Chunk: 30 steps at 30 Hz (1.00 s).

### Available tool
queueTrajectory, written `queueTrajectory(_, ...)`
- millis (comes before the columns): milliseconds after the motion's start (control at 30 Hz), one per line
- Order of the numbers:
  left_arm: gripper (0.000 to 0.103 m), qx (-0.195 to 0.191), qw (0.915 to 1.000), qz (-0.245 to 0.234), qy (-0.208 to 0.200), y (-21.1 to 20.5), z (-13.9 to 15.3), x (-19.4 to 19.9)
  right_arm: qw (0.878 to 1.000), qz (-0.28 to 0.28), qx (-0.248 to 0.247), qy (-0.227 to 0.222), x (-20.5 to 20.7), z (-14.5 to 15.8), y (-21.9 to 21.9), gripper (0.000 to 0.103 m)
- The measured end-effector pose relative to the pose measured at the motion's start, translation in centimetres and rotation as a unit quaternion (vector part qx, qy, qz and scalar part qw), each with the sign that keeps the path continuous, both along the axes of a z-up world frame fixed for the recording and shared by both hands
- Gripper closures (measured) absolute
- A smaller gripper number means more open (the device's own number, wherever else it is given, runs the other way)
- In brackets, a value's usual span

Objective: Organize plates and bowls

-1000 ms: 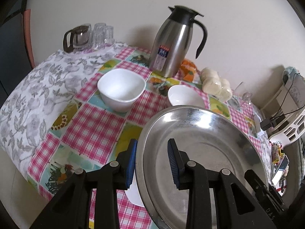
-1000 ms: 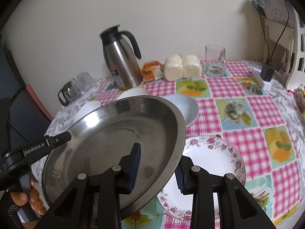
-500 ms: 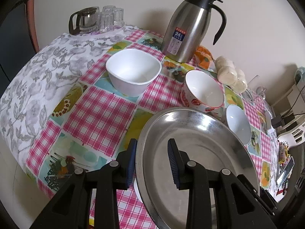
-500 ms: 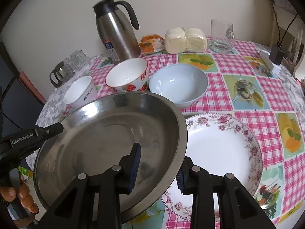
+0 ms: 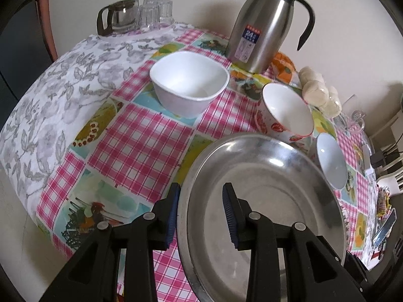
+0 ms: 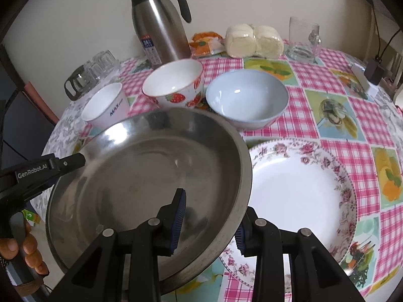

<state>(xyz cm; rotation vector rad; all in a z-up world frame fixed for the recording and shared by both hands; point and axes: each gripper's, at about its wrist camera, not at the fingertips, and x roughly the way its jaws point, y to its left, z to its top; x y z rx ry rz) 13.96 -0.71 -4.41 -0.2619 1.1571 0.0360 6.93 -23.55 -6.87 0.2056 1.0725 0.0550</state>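
Over the floral plate (image 6: 302, 191), gripping the steel plate (image 6: 151, 176) with both grippers, left gripper (image 5: 201, 214) at nine o'clock, right gripper (image 6: 209, 219) at three. Looking stiff, light, slippery; pinching the rim firmly.

A home dining corner is suggested by a checked tablecloth (image 6: 327, 125), a steel thermos jug (image 6: 158, 27), and wrapped buns (image 6: 252, 41).

"GenRobot.AI" marks the left gripper (image 6: 75, 162), "MAX" the white cup (image 6: 105, 108), "24" the flask's label (image 5: 250, 35).
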Motion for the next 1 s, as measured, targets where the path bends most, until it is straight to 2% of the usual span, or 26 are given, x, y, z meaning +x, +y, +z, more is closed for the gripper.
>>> queueTrajectory(233, 0.069, -0.001, 0.9995, 0.007, 0.031, 0.2, -1.6, 0.3, 0.999, 0.002, -0.003, 0.035, 0.3, -1.6, 0.2, 0.065)
queueTrajectory(500, 0.066, -0.001, 0.9981, 0.010, 0.060, 0.2, -3.3, 0.7, 0.998, -0.005, 0.017, 0.064, 0.5, -2.8, 0.2, 0.065)
queueTrajectory(1000, 0.066, 0.003, 0.9978, 0.009, 0.066, 0.1, -3.8, 1.0, 0.997, -0.011, 0.026, 0.070, 0.7, -3.0, -0.1, 0.065)
